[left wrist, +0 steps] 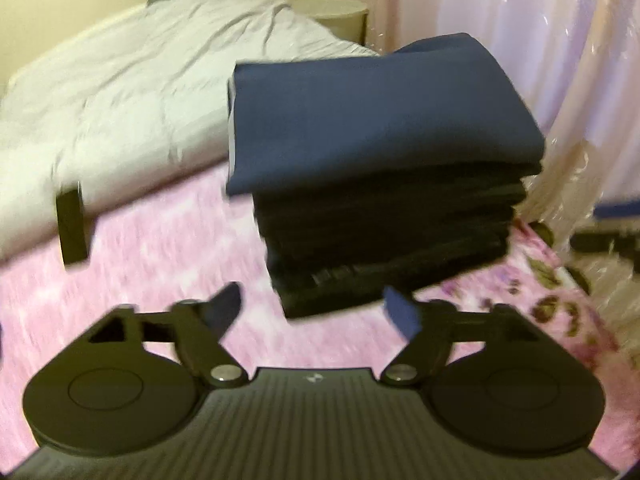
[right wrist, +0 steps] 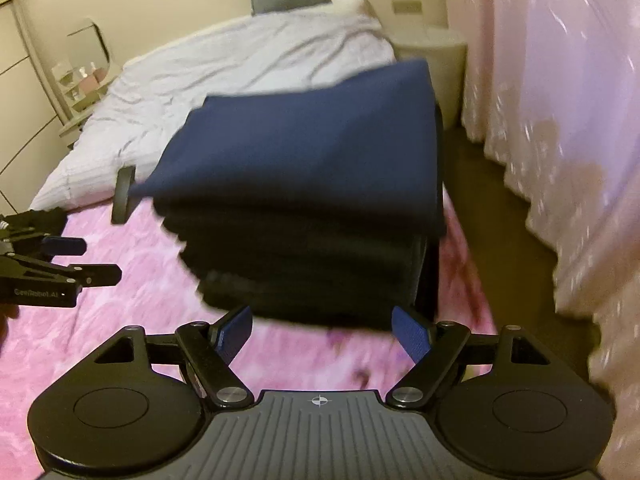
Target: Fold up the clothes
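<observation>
A stack of folded dark clothes [left wrist: 384,248] stands on the pink blanket [left wrist: 152,264], topped by a folded navy garment [left wrist: 380,120]. My left gripper [left wrist: 316,312] is open just in front of the stack's base, nothing between its blue-padded fingers. In the right wrist view the same stack [right wrist: 304,264] with the navy garment [right wrist: 304,152] on top sits straight ahead. My right gripper [right wrist: 324,334] is open at the stack's near edge and holds nothing. The left gripper [right wrist: 84,260] shows at the far left of that view, apart from the stack.
Behind the pink blanket lies a white duvet [left wrist: 132,88] on the bed. A small dark upright object [left wrist: 72,224] stands at the duvet's edge. Pale curtains [right wrist: 560,120] hang on the right over a strip of floor [right wrist: 504,200]. A round bedside table [right wrist: 436,52] stands at the back.
</observation>
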